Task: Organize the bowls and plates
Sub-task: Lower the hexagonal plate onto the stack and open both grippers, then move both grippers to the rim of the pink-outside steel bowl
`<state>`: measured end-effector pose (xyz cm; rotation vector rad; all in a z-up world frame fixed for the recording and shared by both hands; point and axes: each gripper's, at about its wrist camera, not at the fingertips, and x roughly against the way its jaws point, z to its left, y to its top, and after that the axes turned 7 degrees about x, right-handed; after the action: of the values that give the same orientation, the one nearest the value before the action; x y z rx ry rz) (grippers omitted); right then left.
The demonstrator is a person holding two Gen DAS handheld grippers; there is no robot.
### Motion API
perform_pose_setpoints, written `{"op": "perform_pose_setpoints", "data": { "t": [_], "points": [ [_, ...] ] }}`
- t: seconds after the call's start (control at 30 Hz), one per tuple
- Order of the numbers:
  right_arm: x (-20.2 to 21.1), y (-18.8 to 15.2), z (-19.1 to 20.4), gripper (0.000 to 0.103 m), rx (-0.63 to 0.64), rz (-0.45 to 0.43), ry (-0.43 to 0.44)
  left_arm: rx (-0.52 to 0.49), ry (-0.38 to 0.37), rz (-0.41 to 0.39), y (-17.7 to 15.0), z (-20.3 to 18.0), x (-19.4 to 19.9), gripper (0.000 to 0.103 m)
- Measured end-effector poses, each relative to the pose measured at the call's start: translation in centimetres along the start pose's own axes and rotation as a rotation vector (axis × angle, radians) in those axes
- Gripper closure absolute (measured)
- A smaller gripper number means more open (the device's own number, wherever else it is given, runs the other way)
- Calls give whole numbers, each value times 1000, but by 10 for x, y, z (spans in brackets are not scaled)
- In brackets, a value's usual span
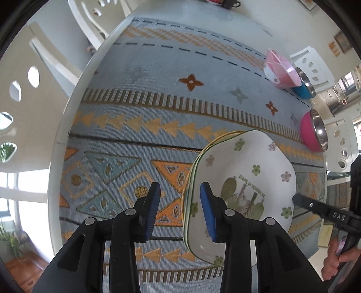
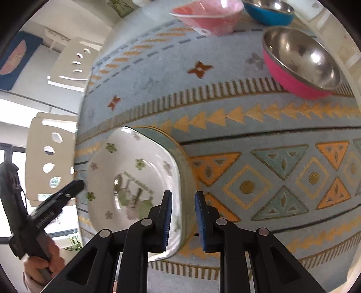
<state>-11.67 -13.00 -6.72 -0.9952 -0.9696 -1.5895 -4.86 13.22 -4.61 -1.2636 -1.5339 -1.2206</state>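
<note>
Your left gripper [image 1: 180,209] is standing spread astride the near-left rim of the glossy, square-ish floral plates [image 1: 243,180] stacked on the woven tablecloth [image 1: 135,126], pads clear; your right gripper [image 2: 183,219] is straddling the opposite rim, grip unclear

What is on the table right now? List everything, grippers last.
floral plates: a stack, exact count unclear, white with green and pink flowers, near table edge between both grippers
magenta bowl: one, steel inside, beyond the plates
blue bowl: one, steel inside, far side
pink bowl: one, beside the blue bowl
tablecloth: one, grey-blue with orange patterns, covering the table
chairs: white, around the table
left gripper: blue pads straddling the stack's rim, not pressing
right gripper: blue pads either side of the opposite rim, gaps visible
</note>
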Motion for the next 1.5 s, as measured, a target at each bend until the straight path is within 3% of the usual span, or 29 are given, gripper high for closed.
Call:
{"op": "perform_pose_setpoints", "data": {
  "t": [0.13,0.27,0.4,0.67,0.87,1.07,1.5],
  "points": [
    [-13,-7,-6,77,-34,52,36,-29,-37,39,-3,-7,-8,69],
    [-19,-9,-4,49,-19,69,28,-80,-13,86,-4,-23,-23,69],
    [-22,-6,-1,49,-21,79,47,-167,66,86,-6,-43,-33,63],
    [-25,2,6,47,-11,97,62,-226,160,102,-7,-60,-41,62],
    [-27,5,7,46,-32,110,58,-237,166,113,-4,-65,-45,62],
    [-28,7,7,46,-33,121,54,-180,94,129,11,-56,-44,63],
    [32,0,-11,46,-29,4,82,-212,92,4,34,-103,2,63]
  ]
}}
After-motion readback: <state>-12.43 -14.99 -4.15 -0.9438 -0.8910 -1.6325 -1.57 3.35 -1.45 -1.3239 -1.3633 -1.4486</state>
